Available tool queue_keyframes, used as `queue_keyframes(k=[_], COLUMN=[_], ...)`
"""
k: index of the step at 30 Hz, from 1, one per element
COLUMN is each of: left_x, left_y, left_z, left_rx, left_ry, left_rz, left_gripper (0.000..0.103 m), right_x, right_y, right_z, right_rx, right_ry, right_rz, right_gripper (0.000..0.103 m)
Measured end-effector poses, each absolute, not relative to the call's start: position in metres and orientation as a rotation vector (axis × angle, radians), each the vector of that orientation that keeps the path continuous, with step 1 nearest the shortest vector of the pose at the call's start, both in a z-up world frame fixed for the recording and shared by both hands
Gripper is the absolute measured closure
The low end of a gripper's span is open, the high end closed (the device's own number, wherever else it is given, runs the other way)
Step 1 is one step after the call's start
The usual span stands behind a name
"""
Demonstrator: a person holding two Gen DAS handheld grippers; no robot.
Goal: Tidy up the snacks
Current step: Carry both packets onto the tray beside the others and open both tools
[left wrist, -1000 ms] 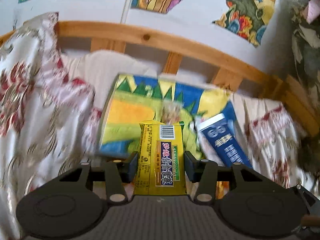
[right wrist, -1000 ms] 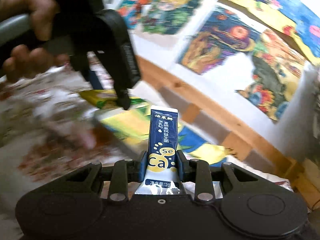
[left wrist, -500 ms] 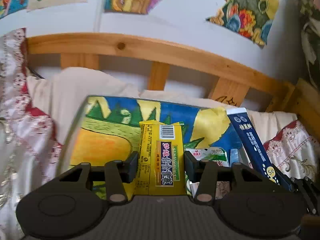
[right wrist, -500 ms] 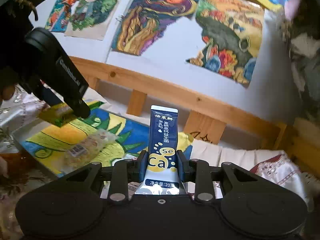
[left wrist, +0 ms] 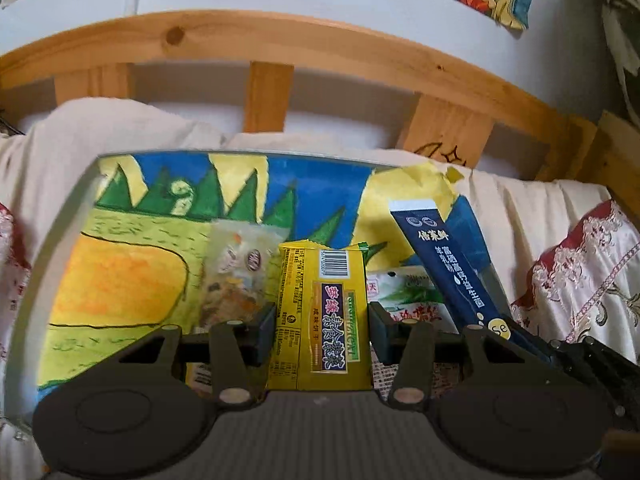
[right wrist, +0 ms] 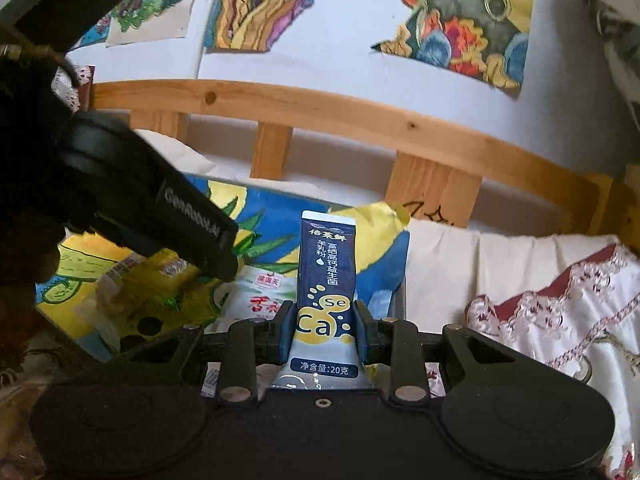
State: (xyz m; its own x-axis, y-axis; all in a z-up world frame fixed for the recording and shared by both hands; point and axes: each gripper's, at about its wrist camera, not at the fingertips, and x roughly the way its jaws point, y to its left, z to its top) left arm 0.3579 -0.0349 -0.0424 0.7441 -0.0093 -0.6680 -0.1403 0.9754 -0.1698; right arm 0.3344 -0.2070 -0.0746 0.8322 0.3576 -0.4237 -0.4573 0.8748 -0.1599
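I had the left gripper (left wrist: 322, 330) clamped on a flat yellow snack packet with a barcode and a dark label (left wrist: 322, 316), its jaws pressed against both long edges. The packet stood upright between the fingers, above the tray with a painted green, yellow and blue picture lining it (left wrist: 120, 280). On that tray lay a clear bag of mixed snacks (left wrist: 236, 276), just left of the yellow packet, and a white sachet with green print and red lettering (left wrist: 408, 292), just right of it.

My right gripper (right wrist: 325, 330) was closed on a slim dark-blue stick sachet marked "Ca" and "Se" (right wrist: 326, 272), held upright over the tray's right end. The tray sat on cream bedding (left wrist: 520, 208) before a wooden slatted bed rail (left wrist: 268, 96).
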Motion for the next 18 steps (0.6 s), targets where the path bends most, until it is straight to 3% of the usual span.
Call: queue_keyframes(k=[12,18], left_x=[0.366,0.355], left_y=[-0.039,-0.040], left_z=[-0.061,-0.056], left_rx=[-0.227,-0.211], left_ry=[0.768,0.741], left_rz=[0.062,0.064], left_gripper=[0.050,0.028], right_x=[0.348,0.346], right_y=[-0.213,-0.216], right_z=[-0.084,-0.081], right_rx=[-0.215,-0.212], right_ry=[0.485,0.468], right_rz=[0.421,0.414], right_gripper=[0.067,0.059])
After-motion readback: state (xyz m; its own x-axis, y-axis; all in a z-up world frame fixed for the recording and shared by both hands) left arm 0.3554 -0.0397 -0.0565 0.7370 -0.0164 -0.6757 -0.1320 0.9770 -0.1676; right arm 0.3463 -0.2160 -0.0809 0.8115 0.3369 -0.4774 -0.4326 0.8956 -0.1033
